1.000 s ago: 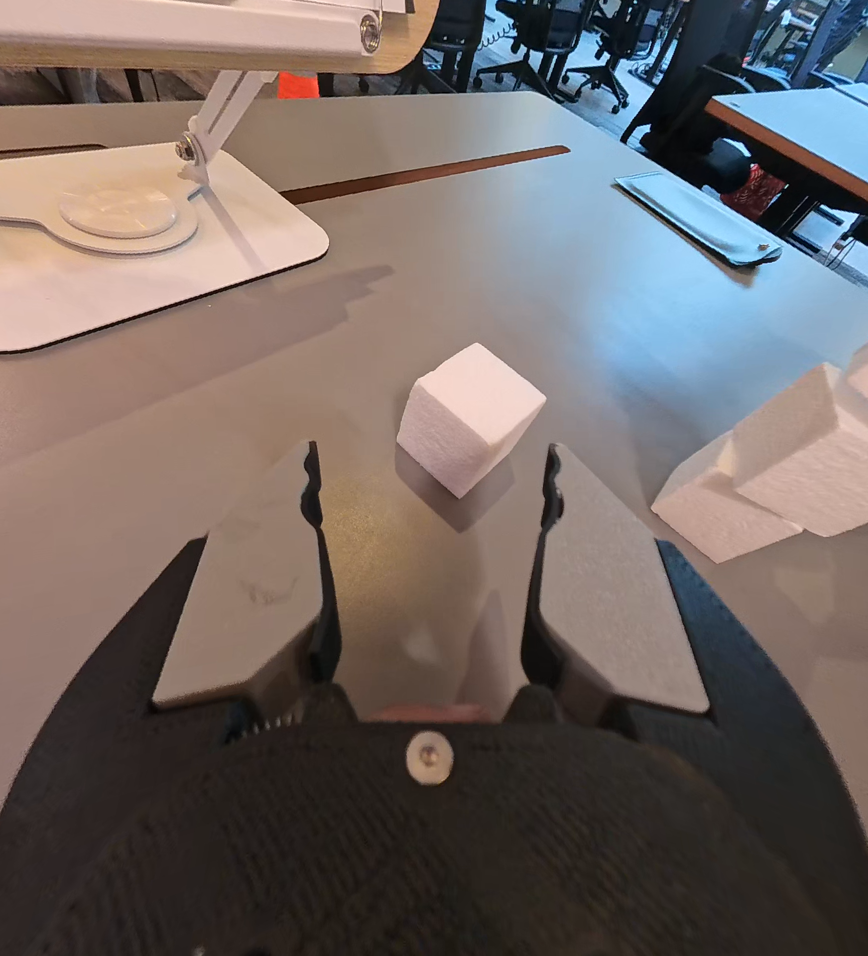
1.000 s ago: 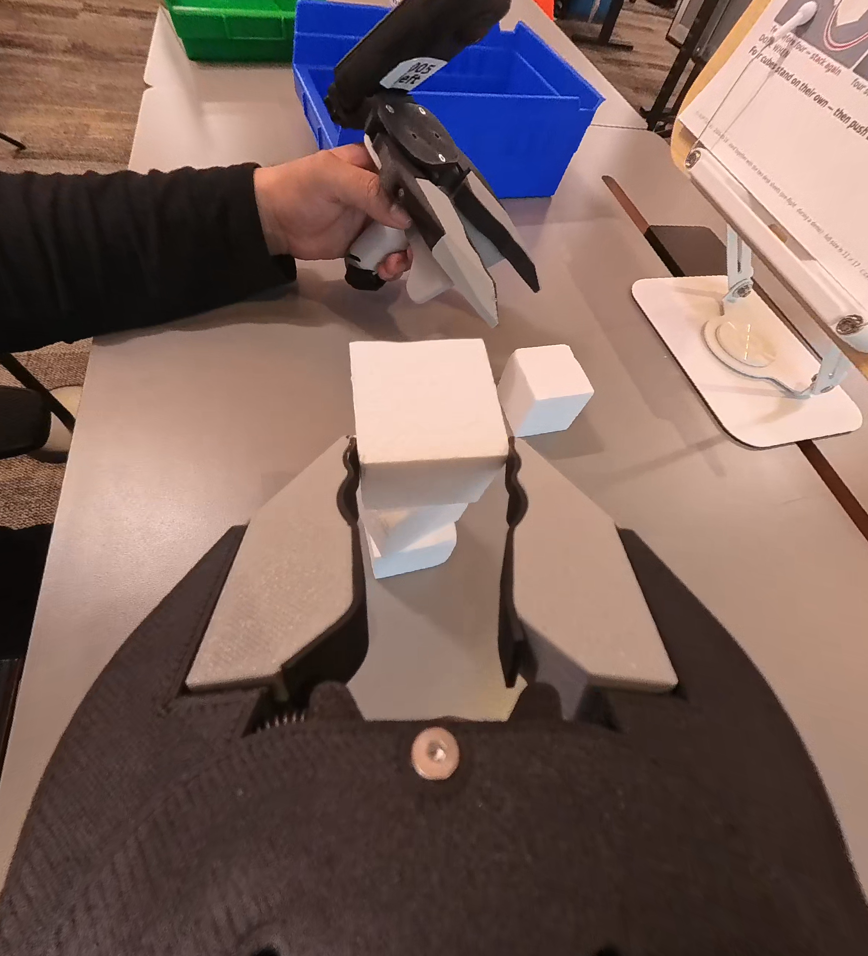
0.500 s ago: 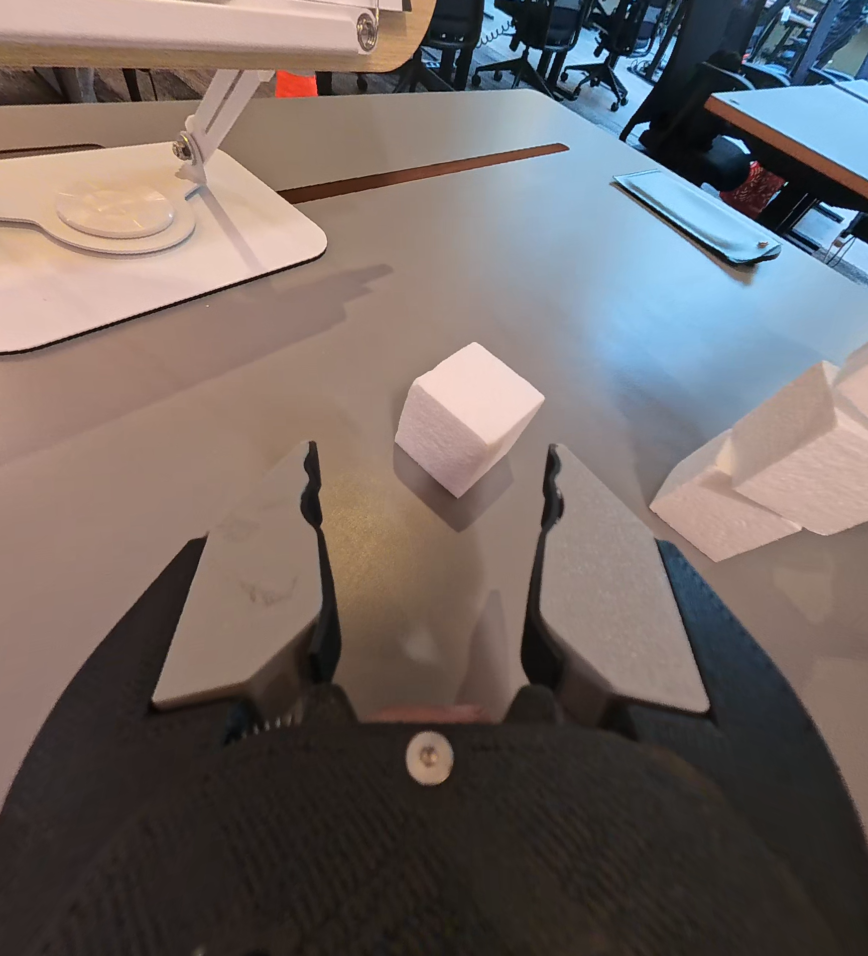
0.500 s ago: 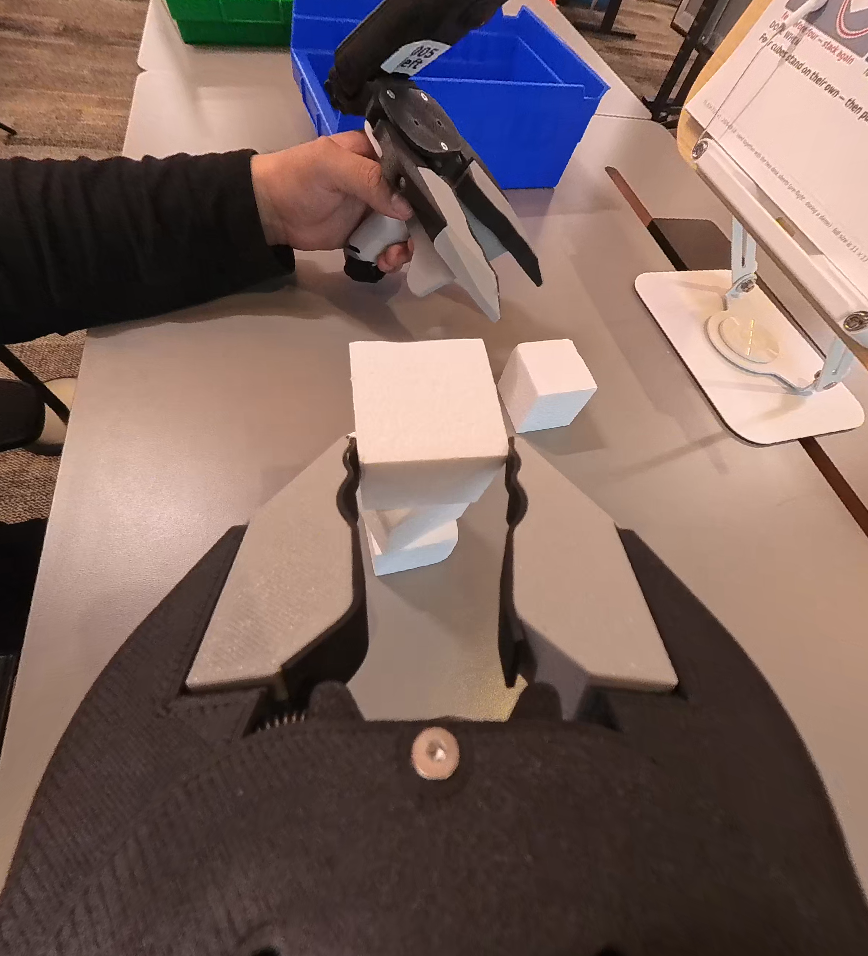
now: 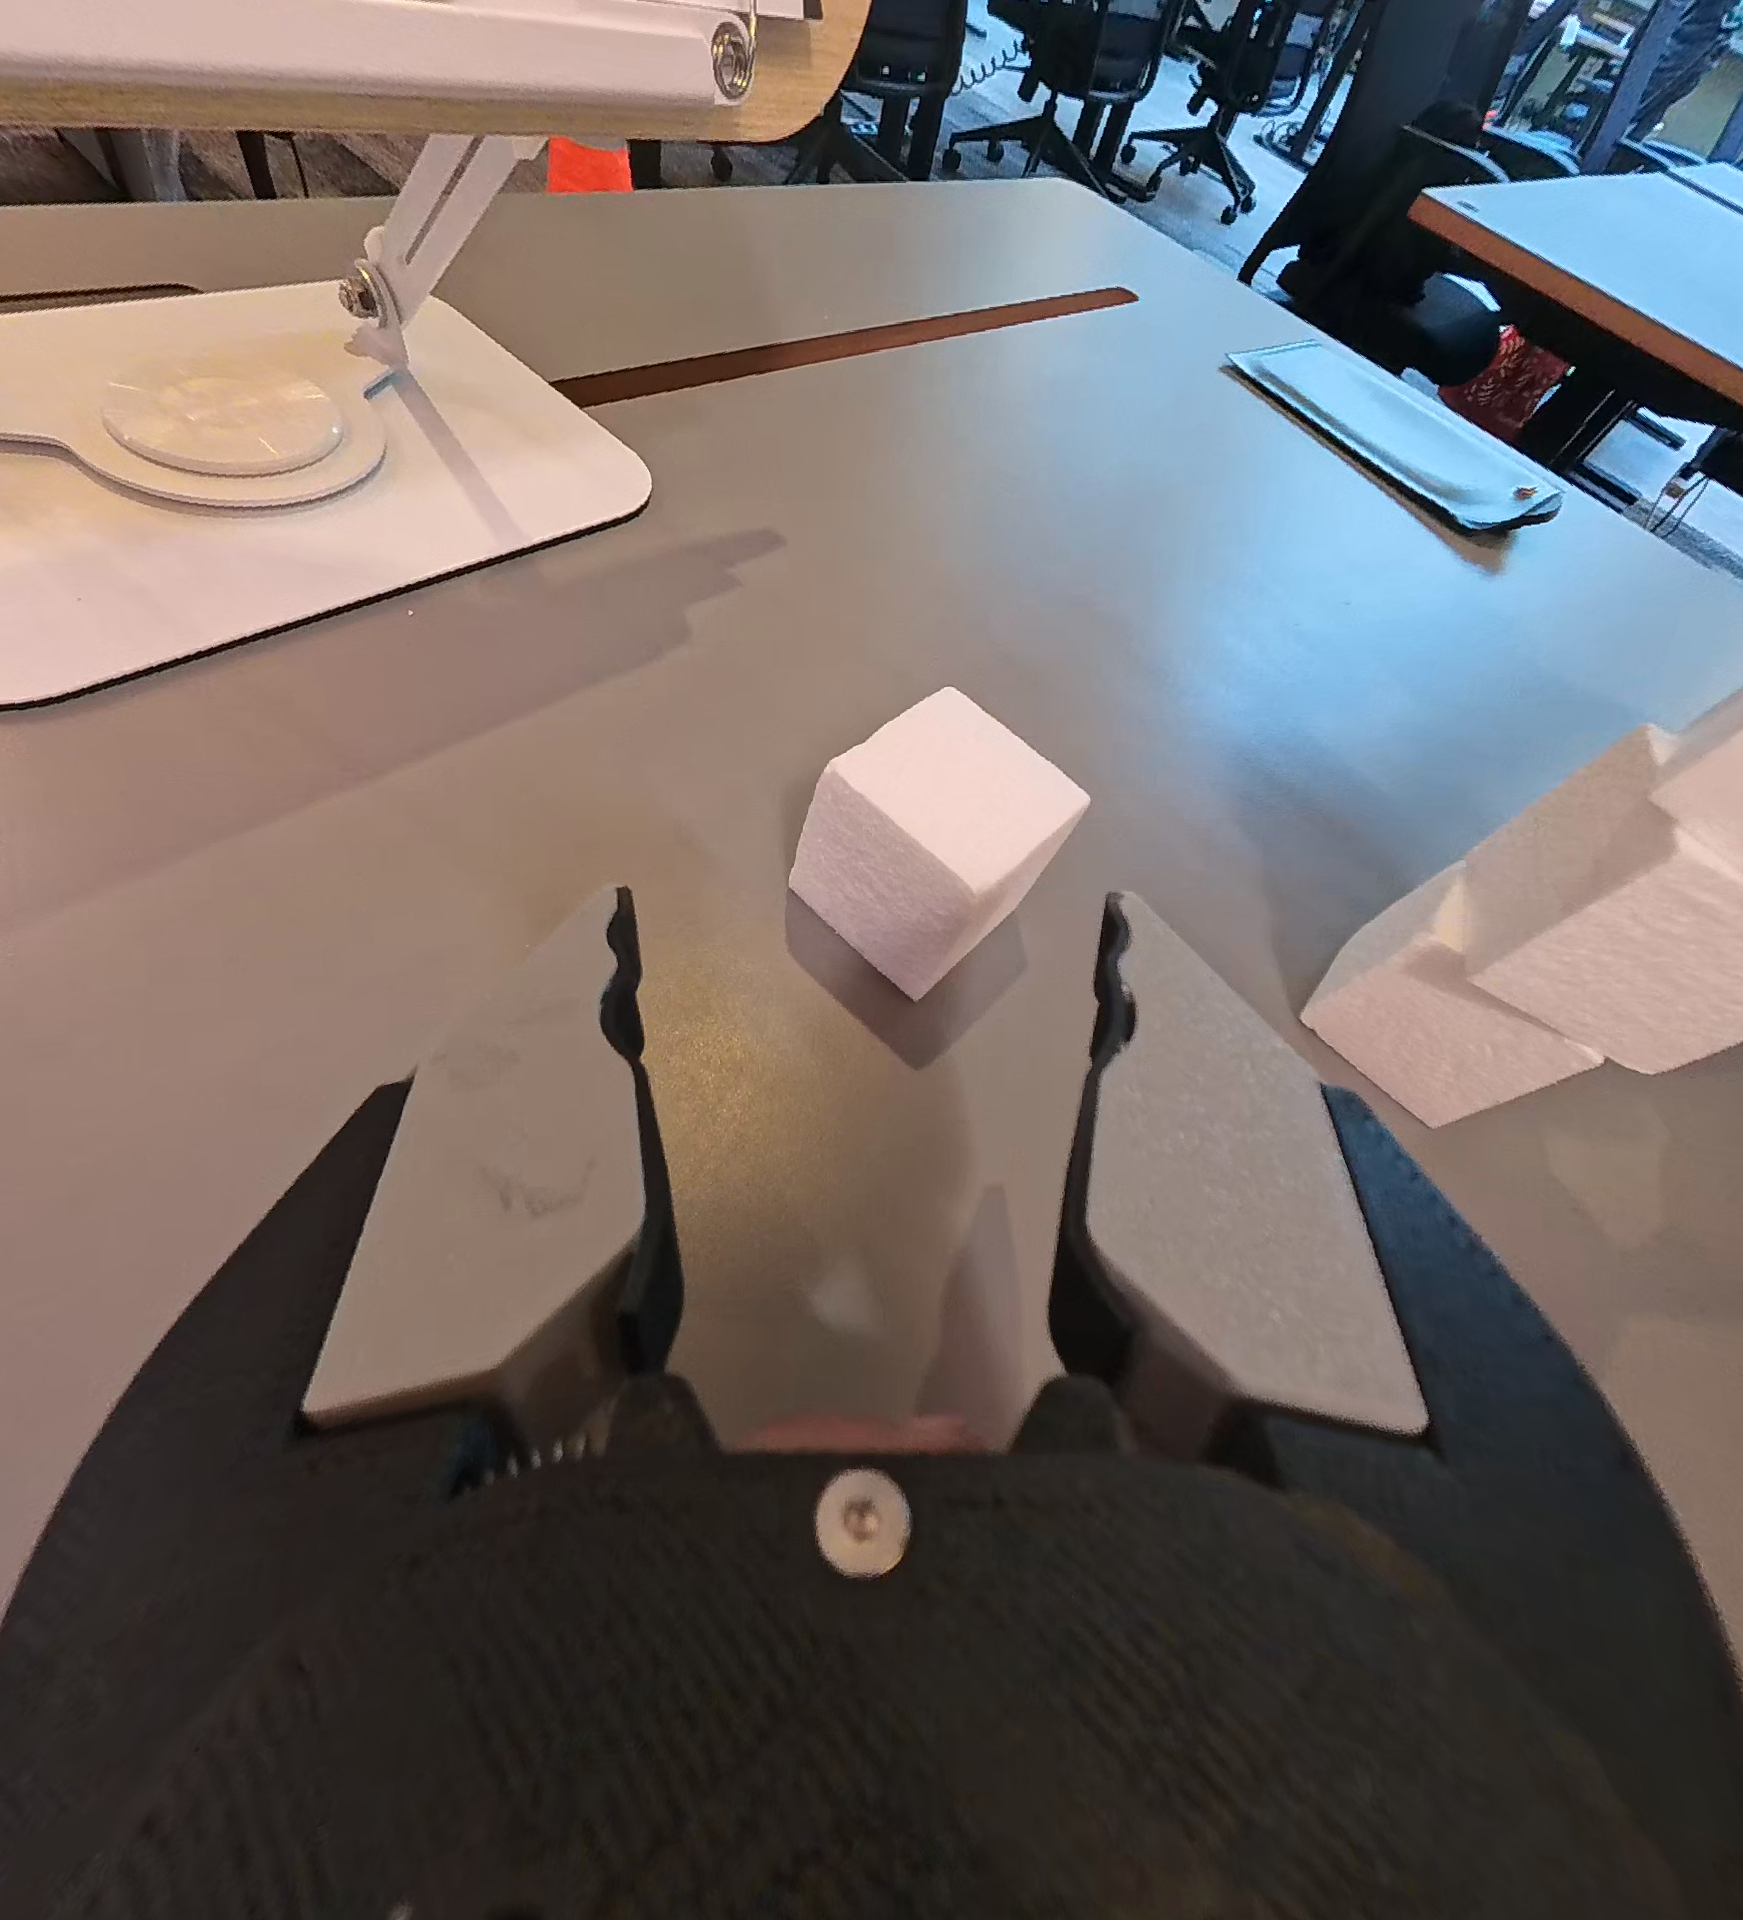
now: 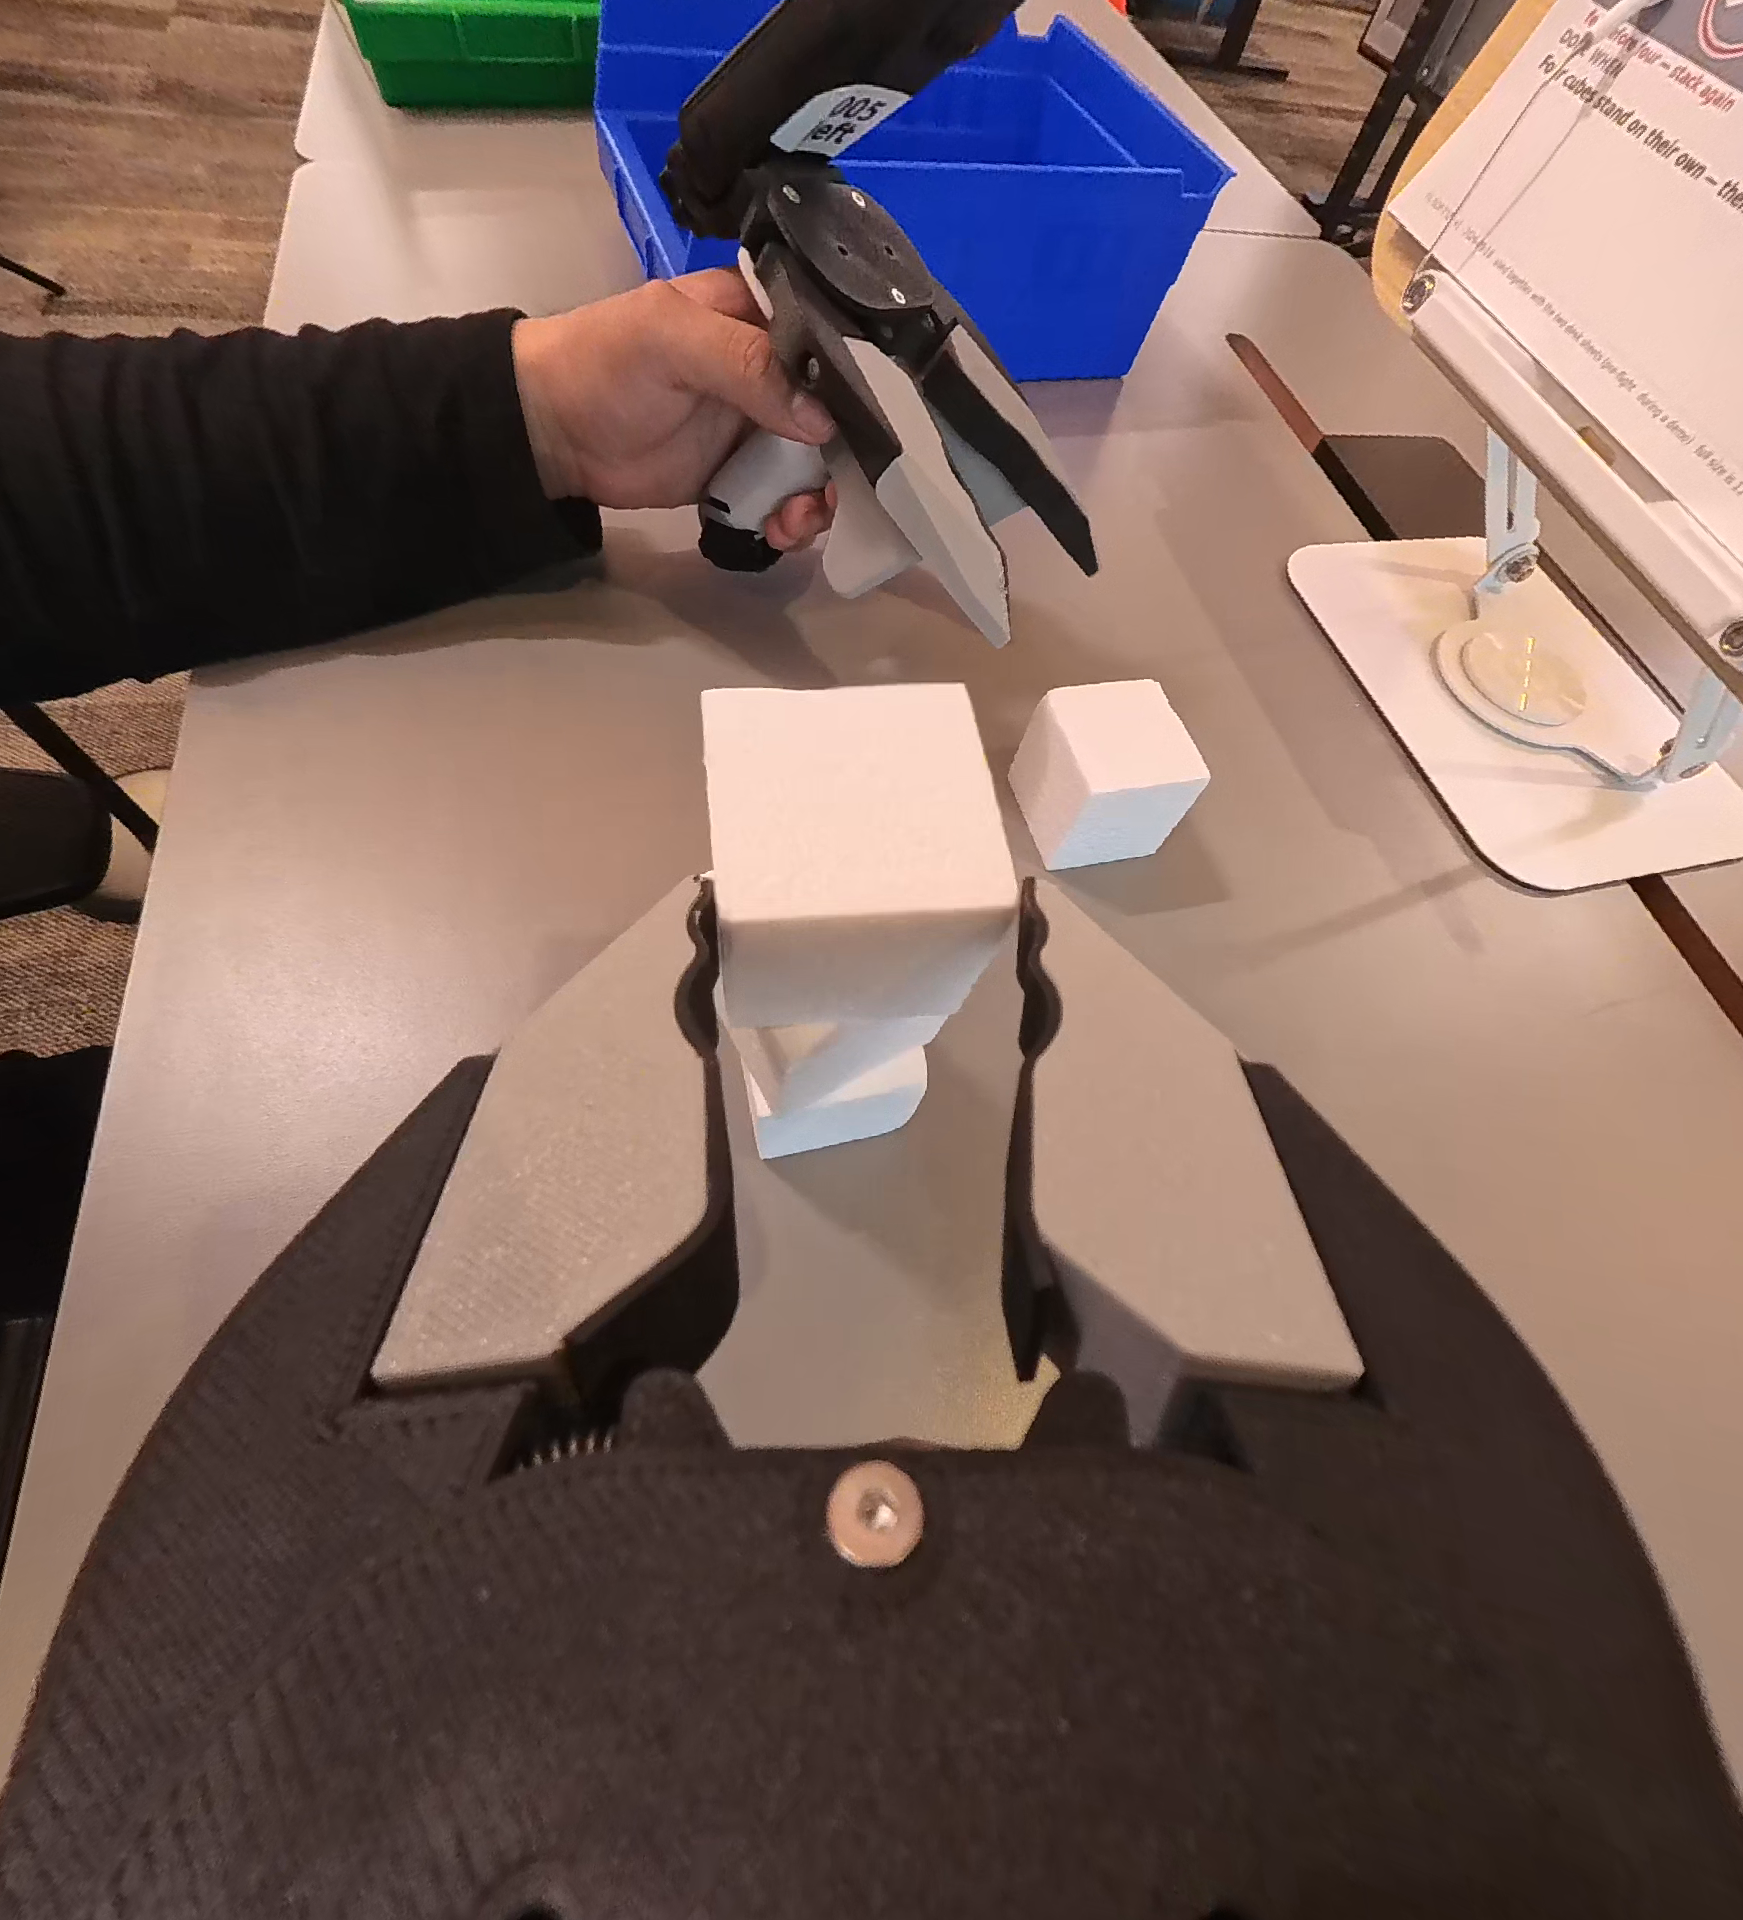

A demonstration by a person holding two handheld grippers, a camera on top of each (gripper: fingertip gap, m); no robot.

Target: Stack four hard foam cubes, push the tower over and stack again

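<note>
Three white foam cubes stand stacked on the grey table; the lower two [image 6: 836,1091] are twisted against each other. My right gripper [image 6: 862,904] is shut on the top cube [image 6: 846,800], with a finger at each side. A fourth cube [image 6: 1106,774] lies loose to the right of the stack. In the left wrist view this loose cube [image 5: 934,831] lies just beyond my open, empty left gripper [image 5: 867,914], and the stack [image 5: 1573,935] is at the right edge. The left gripper [image 6: 1043,597] hovers above and behind the cubes.
A white stand with a board has its base plate [image 5: 223,520] on the table beyond the loose cube; it also shows at the right in the right wrist view [image 6: 1521,727]. A blue bin [image 6: 1002,208] and a green bin [image 6: 482,52] sit behind the left gripper. A flat grey tray [image 5: 1386,436] lies farther off. The stack [image 5: 1573,935] sits 7 centimetres or so from the ends of my right fingers.
Almost nothing. The left gripper has shifted very slightly over the loose cube. The right gripper still holds the top cube on the stack.
</note>
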